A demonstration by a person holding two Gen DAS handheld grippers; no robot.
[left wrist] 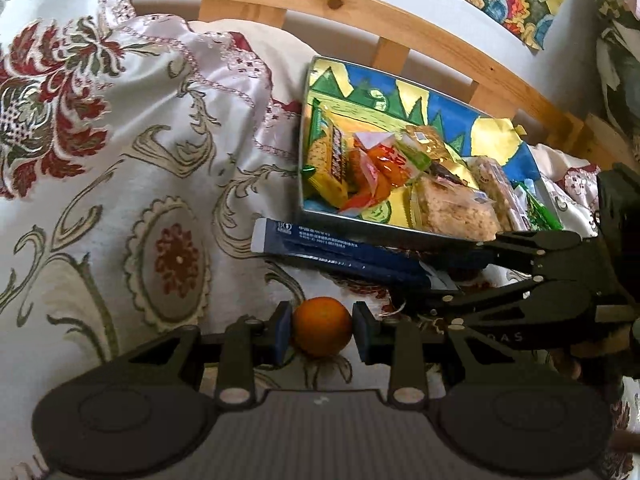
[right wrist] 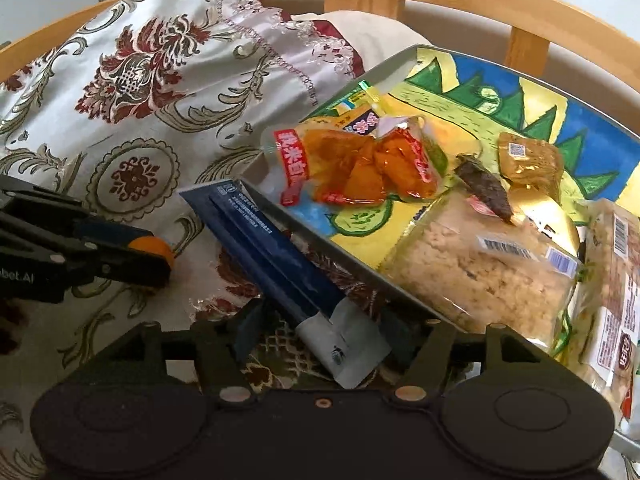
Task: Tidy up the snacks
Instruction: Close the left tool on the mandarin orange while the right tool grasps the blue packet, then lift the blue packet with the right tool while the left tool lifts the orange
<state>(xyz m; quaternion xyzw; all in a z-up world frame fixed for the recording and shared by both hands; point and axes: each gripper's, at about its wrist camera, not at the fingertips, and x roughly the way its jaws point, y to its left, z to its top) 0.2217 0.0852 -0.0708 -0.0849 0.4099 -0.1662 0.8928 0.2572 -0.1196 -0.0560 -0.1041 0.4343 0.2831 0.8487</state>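
Wooden slats of a bed frame [left wrist: 360, 12] curve along the back, and under everything lies a satiny brocade bedspread [left wrist: 120, 168], soft and rumpled, so nothing on it sits level. On it rests a shallow metal tray [right wrist: 332, 248] with a painted lining, heaped with packeted snacks: a crinkly clear pouch of orange pieces [right wrist: 360, 172] and plastic-wrapped puffed rice cakes [right wrist: 480, 276], light, brittle and slippery in their film. The left tool [left wrist: 322, 328] is closed on a small orange [left wrist: 322, 326], its blue pads [left wrist: 282, 330] pressing each side at the widest part; the fruit is round, firm, with a dimpled skin, so a hold across the middle suits it, and hard squeezing would bruise it. The right tool [right wrist: 322, 340] stands open (its fingers straddle without pressing) around the pale end of a long dark-blue sachet [right wrist: 280, 256], which lies on the bedspread against the tray's near rim. That packet looks flat, light and limp; I judge it best pinched near its sealed end.
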